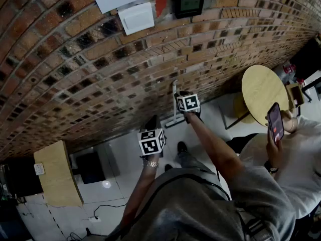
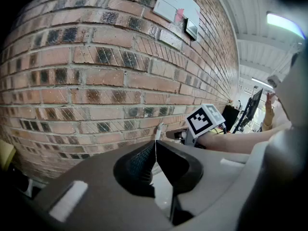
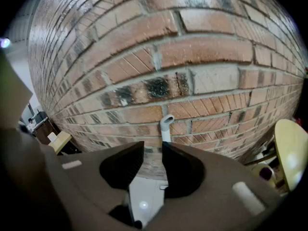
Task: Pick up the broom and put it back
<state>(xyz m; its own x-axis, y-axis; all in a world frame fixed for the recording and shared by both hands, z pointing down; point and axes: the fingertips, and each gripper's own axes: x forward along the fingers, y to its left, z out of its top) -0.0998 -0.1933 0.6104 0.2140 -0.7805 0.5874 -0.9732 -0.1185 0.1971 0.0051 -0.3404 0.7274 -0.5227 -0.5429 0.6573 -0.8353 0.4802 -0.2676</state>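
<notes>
A white broom leans upright against the brick wall, its head on the pale floor. My right gripper is right next to the handle on its near side. In the right gripper view the jaws stand apart, with wall and floor showing through the gap. The hooked handle top rises just beyond the right fingertip, and no pad presses on it. My left gripper hangs lower left, away from the broom. Its jaws are shut on nothing. From there the handle top shows beside the right gripper's marker cube.
The brick wall runs close ahead and carries a white switch plate and a small black display. A round wooden table stands right, beside a person holding a phone. A wooden cabinet stands left; a cable lies on the floor.
</notes>
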